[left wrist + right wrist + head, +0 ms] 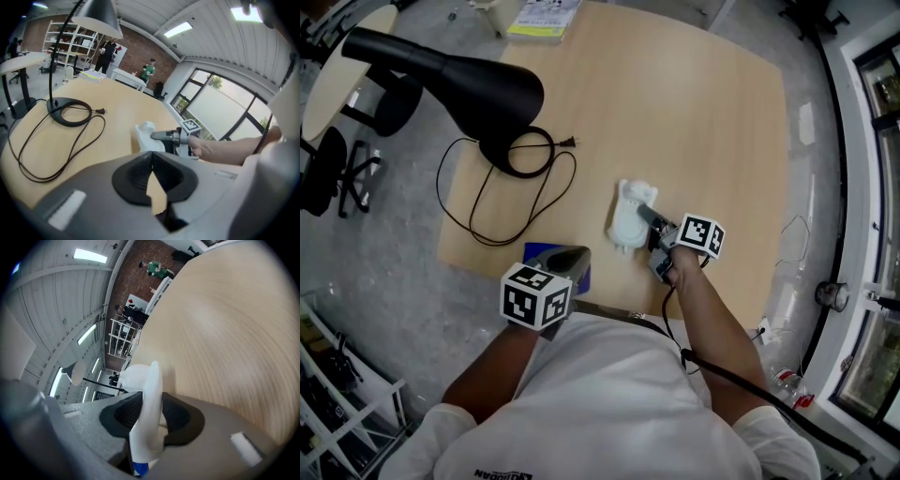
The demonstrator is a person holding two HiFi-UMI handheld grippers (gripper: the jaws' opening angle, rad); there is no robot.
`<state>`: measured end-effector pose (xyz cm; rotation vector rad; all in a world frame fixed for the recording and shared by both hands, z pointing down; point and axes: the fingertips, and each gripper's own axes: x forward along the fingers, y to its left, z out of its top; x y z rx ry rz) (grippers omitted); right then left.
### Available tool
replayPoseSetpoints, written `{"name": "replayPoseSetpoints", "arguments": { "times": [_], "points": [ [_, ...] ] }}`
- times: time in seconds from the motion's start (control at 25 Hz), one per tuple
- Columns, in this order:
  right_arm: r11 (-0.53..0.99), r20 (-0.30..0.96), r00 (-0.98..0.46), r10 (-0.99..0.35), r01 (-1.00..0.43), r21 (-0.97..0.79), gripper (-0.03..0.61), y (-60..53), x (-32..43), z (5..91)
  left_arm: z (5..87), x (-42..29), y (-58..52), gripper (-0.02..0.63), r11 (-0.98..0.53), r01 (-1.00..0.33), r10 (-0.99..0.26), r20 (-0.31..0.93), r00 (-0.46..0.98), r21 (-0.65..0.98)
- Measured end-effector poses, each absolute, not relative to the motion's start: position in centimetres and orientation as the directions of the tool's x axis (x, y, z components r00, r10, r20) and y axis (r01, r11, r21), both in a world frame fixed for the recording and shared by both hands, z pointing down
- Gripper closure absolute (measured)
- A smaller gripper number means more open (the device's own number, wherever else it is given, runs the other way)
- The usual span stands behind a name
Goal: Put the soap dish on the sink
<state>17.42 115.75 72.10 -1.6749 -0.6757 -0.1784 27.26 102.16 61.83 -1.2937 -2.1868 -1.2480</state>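
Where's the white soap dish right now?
In the head view, right of centre: the soap dish is gripped by the right gripper, near the front edge of the table, right of the lamp cord.

Person: white short-sleeved T-shirt [609,394] with a line of dark print [502,474] on the fabric, too small to read. Forearms are bare below the sleeves.

Left gripper [570,255]: dark grey wedge-shaped body. On it sits a white cube [534,295] with black square markers on its faces.

Right gripper [641,213]: slimmer dark body, with a matching marker cube [701,236].

Black cable [722,375] runs from the right gripper along the forearm and over the shoulder.

Seen close in the left gripper view [151,165] and the right gripper view [150,414]:
- smooth grey shells
- black ribbed pads lining the jaws
- one small white rectangular patch [65,209] on each shell
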Motion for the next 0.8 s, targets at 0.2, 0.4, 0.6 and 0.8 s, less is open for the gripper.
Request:
{"name": "replayPoseSetpoints", "arguments": {
  "times": [0.2,0.4,0.6,0.8],
  "points": [
    [-0.084,0.497,0.797,0.343,0.553,-0.829,0.396,116.0,17.0,72.2,61.6,27.2,102.4,0.607,0.222,0.821,0.556,0.623,-0.550,0.526],
    [-0.113,0.509,0.801,0.316,0.564,-0.818,0.382,115.9,16.8,72.3,61.5,26.9,101.8,0.607,0.232,0.817,0.550,0.621,-0.558,0.529],
    [-0.179,0.559,0.780,0.282,0.615,-0.768,0.341,116.4,16.4,72.5,61.5,26.5,101.6,0.607,0.239,0.816,0.546,0.622,-0.561,0.526],
    [-0.222,0.548,0.771,0.325,0.626,-0.748,0.339,117.7,16.1,71.3,61.5,26.6,101.2,0.607,0.239,0.818,0.549,0.622,-0.558,0.524]
  ]
}}
